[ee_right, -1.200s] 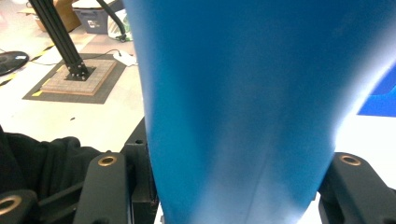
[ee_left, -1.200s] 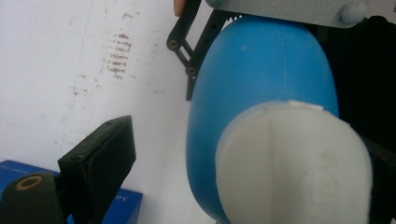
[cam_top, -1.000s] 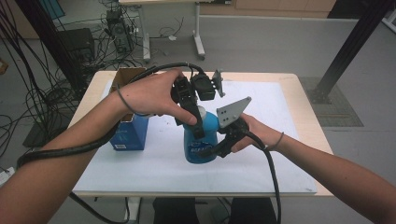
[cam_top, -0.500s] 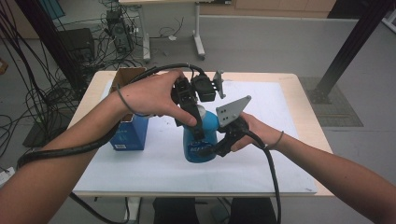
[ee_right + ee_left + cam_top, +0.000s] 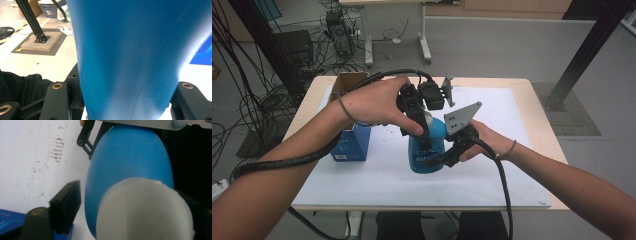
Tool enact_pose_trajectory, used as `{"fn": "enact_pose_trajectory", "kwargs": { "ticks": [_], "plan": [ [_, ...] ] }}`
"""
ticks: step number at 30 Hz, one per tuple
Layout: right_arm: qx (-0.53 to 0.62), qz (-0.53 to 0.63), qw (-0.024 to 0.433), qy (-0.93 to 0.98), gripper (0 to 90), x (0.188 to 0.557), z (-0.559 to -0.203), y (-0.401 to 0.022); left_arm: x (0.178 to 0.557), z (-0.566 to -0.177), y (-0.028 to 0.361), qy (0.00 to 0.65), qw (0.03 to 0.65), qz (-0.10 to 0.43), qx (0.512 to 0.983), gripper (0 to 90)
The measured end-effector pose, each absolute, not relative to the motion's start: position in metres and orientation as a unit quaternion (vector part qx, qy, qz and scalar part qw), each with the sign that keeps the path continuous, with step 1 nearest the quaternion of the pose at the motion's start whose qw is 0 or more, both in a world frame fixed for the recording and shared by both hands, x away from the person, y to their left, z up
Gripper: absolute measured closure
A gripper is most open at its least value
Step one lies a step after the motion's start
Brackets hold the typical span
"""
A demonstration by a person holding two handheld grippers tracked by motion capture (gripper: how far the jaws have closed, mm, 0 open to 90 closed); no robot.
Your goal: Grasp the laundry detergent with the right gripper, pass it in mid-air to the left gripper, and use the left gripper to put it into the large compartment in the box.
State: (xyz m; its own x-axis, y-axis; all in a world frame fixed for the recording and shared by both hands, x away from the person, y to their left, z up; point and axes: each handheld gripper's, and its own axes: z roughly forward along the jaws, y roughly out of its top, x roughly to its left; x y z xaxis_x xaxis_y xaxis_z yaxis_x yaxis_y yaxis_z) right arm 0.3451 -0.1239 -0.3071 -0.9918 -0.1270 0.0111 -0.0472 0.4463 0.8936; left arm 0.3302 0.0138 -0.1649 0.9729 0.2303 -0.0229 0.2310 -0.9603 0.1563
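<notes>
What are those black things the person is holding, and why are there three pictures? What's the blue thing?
A person sits at a table and holds a tool in each hand. Each tool is a gripper with two black fingers that pinch, like big tweezers.

One picture comes from a camera up high, looking down at the table. The other two come from little cameras riding on the grippers, so they see everything very close up.

The blue thing is a plastic bottle with a white cap, standing on the white sheet. The right gripper squeezes the bottle's body from the side to keep it steady. The left gripper comes down from above, and its fingers have just been closing around the white cap; I can't tell if they press on it yet. Maybe the cap is about to be twisted.

A blue box stands beside the bottle.
</notes>
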Motion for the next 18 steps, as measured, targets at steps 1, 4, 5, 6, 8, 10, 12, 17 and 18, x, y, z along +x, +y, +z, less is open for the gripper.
{"fn": "enact_pose_trajectory", "kwargs": {
  "ticks": [1, 4, 5, 6, 8, 10, 12, 17, 18],
  "plan": [
    [0.051, -0.524, 0.038, -0.849, 41.9, 0.3452, -0.3070, -0.1239, 0.3306, -0.1645, 0.0141, 0.117, 0.078, -0.003, 0.990, 28.2],
    [0.049, -0.524, 0.037, -0.849, 41.9, 0.3454, -0.3071, -0.1241, 0.3300, -0.1644, 0.0144, 0.118, 0.077, -0.005, 0.990, 33.9],
    [0.049, -0.524, 0.037, -0.849, 41.9, 0.3454, -0.3071, -0.1241, 0.3300, -0.1644, 0.0144, 0.118, 0.077, -0.005, 0.990, 35.2],
    [0.049, -0.524, 0.037, -0.849, 41.8, 0.3456, -0.3070, -0.1240, 0.3298, -0.1641, 0.0143, 0.119, 0.077, -0.008, 0.990, 35.2],
    [0.049, -0.524, 0.037, -0.849, 41.9, 0.3457, -0.3070, -0.1243, 0.3295, -0.1639, 0.0141, 0.121, 0.077, -0.007, 0.990, 37.0],
    [0.050, -0.525, 0.036, -0.849, 41.9, 0.3458, -0.3068, -0.1242, 0.3294, -0.1638, 0.0142, 0.122, 0.077, -0.007, 0.989, 37.2],
    [0.049, -0.525, 0.037, -0.849, 41.9, 0.3458, -0.3066, -0.1240, 0.3293, -0.1637, 0.0142, 0.122, 0.075, -0.008, 0.990, 37.3],
    [0.051, -0.524, 0.036, -0.849, 41.9, 0.3455, -0.3059, -0.1234, 0.3282, -0.1626, 0.0144, 0.123, 0.073, -0.008, 0.990, 37.3],
    [0.051, -0.525, 0.036, -0.849, 41.8, 0.3454, -0.3057, -0.1232, 0.3280, -0.1626, 0.0144, 0.124, 0.073, -0.008, 0.990, 37.3]
  ]
}}
